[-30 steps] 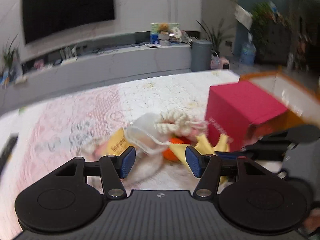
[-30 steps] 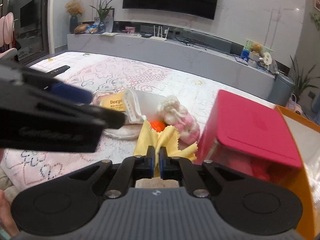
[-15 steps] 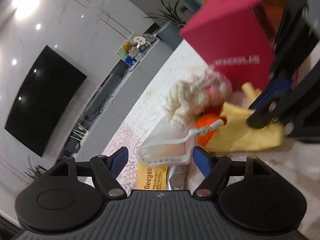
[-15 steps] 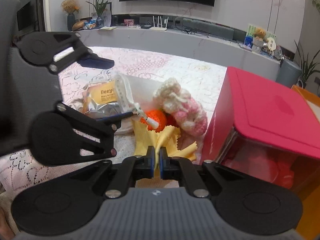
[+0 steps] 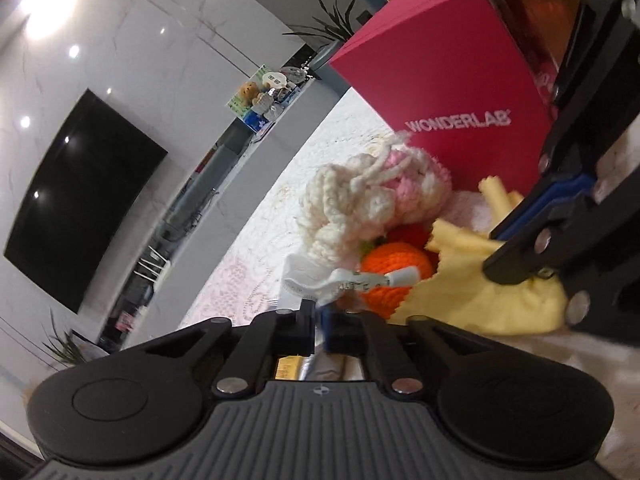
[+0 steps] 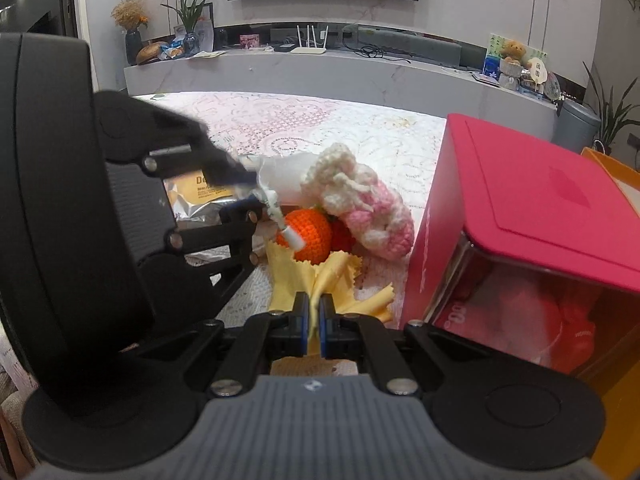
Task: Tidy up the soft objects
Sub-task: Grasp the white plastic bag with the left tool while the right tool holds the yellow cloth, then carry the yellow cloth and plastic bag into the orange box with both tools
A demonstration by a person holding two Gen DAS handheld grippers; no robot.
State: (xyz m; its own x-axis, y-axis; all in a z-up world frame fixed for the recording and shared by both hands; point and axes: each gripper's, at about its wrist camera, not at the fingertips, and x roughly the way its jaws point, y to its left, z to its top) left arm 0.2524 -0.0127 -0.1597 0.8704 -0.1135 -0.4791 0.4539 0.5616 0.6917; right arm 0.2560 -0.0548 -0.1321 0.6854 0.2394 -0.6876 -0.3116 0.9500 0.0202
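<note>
The red box [image 6: 532, 216] is the biggest thing here, standing on the lace tablecloth [image 6: 304, 120] at the right of the pile. It is stiff and not one of the soft things; in my judgement it only hems them in.

The yellow cloth [image 6: 316, 276] lies in front of the box, crumpled. It looks thin, light and limp, so a pinch on a bunched fold will lift it, though it will hang and drag. The right gripper [image 6: 315, 322] is clamped on just such a fold, its pads pressed together with yellow cloth between them.

The pink and cream knitted piece [image 6: 360, 208] rests against the box and on top of the orange knitted ball [image 6: 310, 234]. Both look squashy and light. I judge the ball safe to squeeze anywhere, while the loose yarn of the pink piece may snag.

The white mesh bag [image 5: 304, 280] lies just left of the ball, beside a foil packet [image 6: 196, 200]. It looks flimsy, best taken by its hemmed edge, and the left gripper [image 5: 318, 322] is closed on that edge.

A second ago the left gripper's fingers stood wide apart above the pile and it sat level; now it is rolled over, lower, and shut on the bag. The right gripper's grip on the cloth is unchanged.
</note>
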